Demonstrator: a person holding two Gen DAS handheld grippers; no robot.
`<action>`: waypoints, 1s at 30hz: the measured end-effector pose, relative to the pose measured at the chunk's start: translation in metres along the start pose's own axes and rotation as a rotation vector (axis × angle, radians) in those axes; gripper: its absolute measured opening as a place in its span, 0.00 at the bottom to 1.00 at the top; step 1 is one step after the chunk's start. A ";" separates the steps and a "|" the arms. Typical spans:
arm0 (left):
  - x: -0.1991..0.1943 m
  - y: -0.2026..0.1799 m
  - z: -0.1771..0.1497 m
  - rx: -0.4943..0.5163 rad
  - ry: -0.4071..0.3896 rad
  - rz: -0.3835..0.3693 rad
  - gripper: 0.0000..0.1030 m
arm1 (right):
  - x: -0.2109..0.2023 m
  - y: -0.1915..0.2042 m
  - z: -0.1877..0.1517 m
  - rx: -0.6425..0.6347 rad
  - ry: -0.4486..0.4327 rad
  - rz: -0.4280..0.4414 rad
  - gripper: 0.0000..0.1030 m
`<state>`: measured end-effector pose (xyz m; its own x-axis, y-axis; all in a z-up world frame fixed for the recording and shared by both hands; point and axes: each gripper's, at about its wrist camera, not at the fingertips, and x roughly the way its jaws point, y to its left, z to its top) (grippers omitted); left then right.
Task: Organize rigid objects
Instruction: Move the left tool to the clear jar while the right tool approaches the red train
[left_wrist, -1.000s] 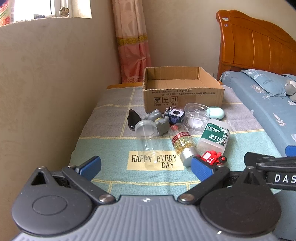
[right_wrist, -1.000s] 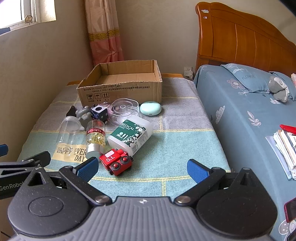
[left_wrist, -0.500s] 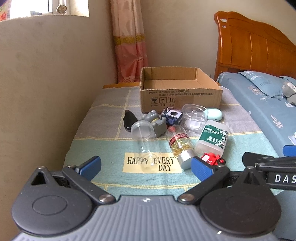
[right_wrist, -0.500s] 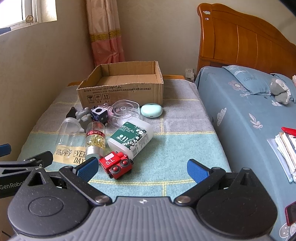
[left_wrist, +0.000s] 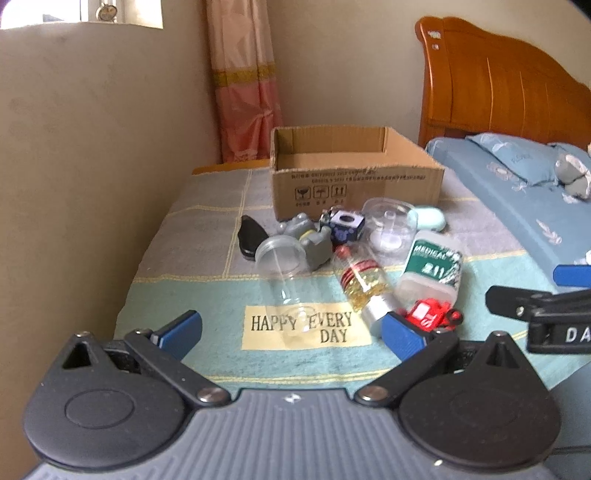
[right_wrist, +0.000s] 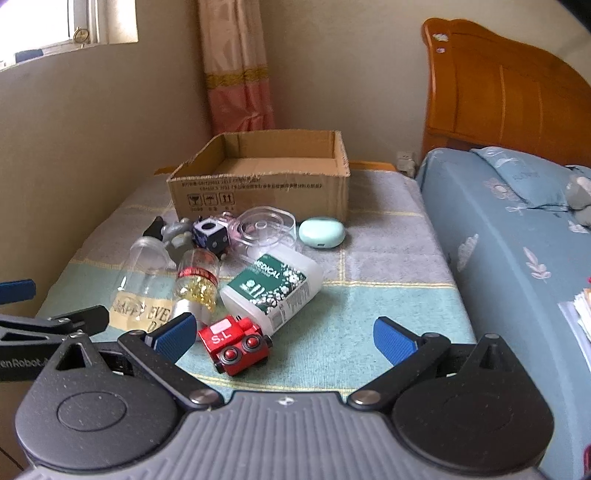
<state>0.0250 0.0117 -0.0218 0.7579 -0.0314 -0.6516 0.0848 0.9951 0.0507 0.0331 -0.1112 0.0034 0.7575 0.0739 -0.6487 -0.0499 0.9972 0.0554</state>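
An open cardboard box (left_wrist: 354, 173) (right_wrist: 266, 184) stands at the back of the cloth-covered table. In front of it lie a clear plastic jar (left_wrist: 284, 273) (right_wrist: 144, 266), a bottle of yellow capsules (left_wrist: 365, 284) (right_wrist: 195, 284), a white and green medical bottle (left_wrist: 432, 266) (right_wrist: 273, 288), a red toy train (left_wrist: 432, 314) (right_wrist: 236, 341), a dark dice cube (left_wrist: 345, 223) (right_wrist: 210, 232), a grey toy (left_wrist: 310, 240), a clear round container (left_wrist: 391, 225) (right_wrist: 266, 229) and a mint case (right_wrist: 321, 232). My left gripper (left_wrist: 291, 332) and right gripper (right_wrist: 284, 336) are open and empty, short of the pile.
A black object (left_wrist: 249, 236) lies left of the pile. A wall runs along the table's left side. A bed with blue bedding (right_wrist: 517, 236) and a wooden headboard (right_wrist: 498, 96) adjoins on the right. A pink curtain (left_wrist: 243, 85) hangs behind the box.
Both grippers have moved a little nearer to the pile and the views shifted slightly. Nothing on the table has moved. Both grippers stay open.
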 end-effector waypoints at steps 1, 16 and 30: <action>0.003 0.000 -0.001 0.002 0.006 0.001 0.99 | 0.005 -0.002 -0.002 -0.004 0.004 0.006 1.00; 0.051 0.011 -0.010 0.043 0.034 -0.011 0.99 | 0.069 0.009 -0.033 -0.162 0.115 0.124 1.00; 0.088 0.011 0.000 0.074 -0.001 0.025 0.99 | 0.091 0.014 -0.037 -0.241 0.020 0.142 1.00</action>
<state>0.0923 0.0195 -0.0783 0.7612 -0.0064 -0.6485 0.1134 0.9859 0.1233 0.0770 -0.0903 -0.0825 0.7189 0.2106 -0.6624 -0.3097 0.9502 -0.0340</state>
